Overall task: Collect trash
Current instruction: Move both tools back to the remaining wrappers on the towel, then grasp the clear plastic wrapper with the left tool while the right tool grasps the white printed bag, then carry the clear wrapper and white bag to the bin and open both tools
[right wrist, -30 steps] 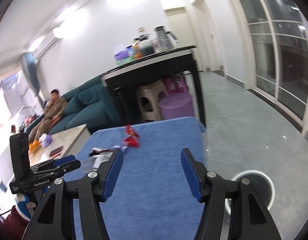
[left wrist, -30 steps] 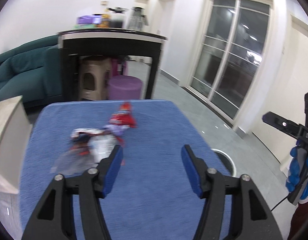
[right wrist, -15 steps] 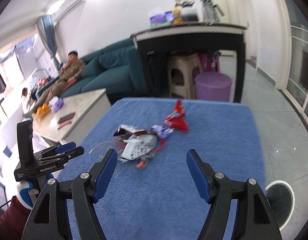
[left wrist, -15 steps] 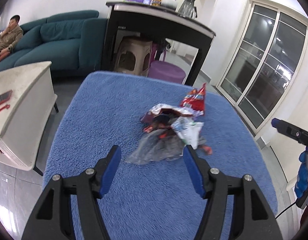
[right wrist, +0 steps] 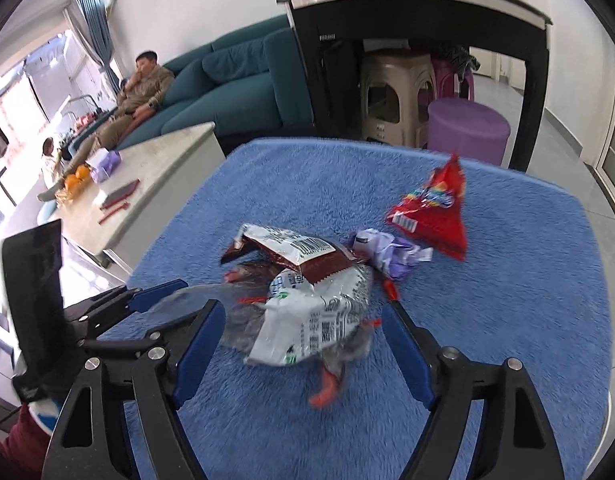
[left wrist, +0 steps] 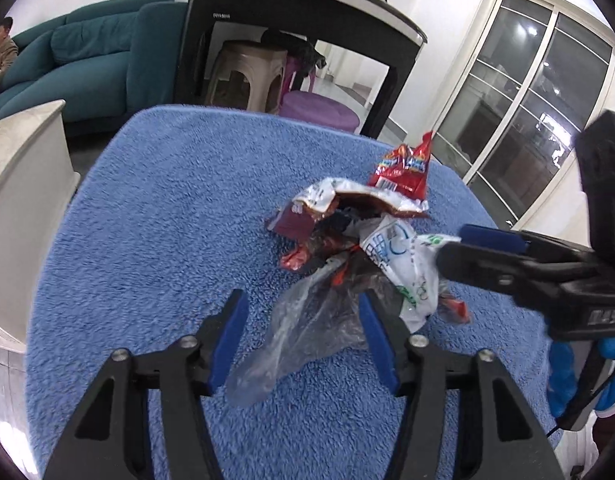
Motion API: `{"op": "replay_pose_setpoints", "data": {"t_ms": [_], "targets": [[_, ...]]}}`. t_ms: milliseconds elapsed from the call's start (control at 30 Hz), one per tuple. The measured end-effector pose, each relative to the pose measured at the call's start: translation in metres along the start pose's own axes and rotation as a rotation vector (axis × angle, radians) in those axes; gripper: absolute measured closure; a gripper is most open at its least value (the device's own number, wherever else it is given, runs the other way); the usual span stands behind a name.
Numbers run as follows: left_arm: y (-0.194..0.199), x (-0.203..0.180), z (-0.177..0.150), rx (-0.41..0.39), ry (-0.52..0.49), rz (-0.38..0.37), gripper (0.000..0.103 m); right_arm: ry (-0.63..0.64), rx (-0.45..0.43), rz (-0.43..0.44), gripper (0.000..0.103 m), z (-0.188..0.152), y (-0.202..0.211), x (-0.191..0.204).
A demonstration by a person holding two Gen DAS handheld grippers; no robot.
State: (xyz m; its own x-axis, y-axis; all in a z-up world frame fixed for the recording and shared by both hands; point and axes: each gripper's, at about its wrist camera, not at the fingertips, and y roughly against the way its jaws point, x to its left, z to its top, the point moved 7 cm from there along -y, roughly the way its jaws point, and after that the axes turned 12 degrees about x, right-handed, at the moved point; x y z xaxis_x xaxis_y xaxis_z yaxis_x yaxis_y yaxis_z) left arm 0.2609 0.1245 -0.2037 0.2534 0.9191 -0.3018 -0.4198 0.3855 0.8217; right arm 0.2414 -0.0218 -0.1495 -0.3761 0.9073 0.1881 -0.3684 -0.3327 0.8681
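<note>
Blue-padded left gripper (left wrist: 303, 332) narrowing astride clear bag (left wrist: 307, 336), right gripper (right wrist: 303, 344) widening — wrapper print (barcodes) unreadable.

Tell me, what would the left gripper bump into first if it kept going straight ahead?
Probably the clear plastic bag. It lies between the left gripper's open fingers, at the near edge of the trash pile. The jaws have just been closing, but do not press it yet. Depth is hard to judge.
</note>
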Motion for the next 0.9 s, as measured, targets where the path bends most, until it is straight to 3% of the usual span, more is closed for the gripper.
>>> {"op": "replay_pose_setpoints", "data": {"t_ms": [167,233,267,367,600,900], "targets": [[-0.016,0.003,-0.006,0.039,-0.001,-0.019,0.072,-0.020,0.045,-0.005,0.025,0.003,-0.031,-0.010],[-0.019,0.001,-0.010,0.052,-0.006,-0.029,0.083,-0.030,0.051,0.007,0.043,0.004,-0.036,-0.016],[-0.019,0.000,-0.011,0.053,-0.011,-0.031,0.090,-0.040,0.056,0.016,0.043,0.004,-0.039,-0.019],[-0.017,-0.004,-0.015,0.052,-0.029,-0.024,0.096,-0.057,0.049,0.053,0.056,0.003,-0.038,-0.027],[-0.009,-0.024,-0.035,0.058,-0.052,-0.024,0.099,-0.053,0.025,0.088,0.081,-0.014,-0.013,-0.040],[0.019,-0.049,-0.065,0.051,-0.068,-0.039,0.099,-0.102,-0.049,0.104,0.082,-0.049,0.043,-0.066]]}}
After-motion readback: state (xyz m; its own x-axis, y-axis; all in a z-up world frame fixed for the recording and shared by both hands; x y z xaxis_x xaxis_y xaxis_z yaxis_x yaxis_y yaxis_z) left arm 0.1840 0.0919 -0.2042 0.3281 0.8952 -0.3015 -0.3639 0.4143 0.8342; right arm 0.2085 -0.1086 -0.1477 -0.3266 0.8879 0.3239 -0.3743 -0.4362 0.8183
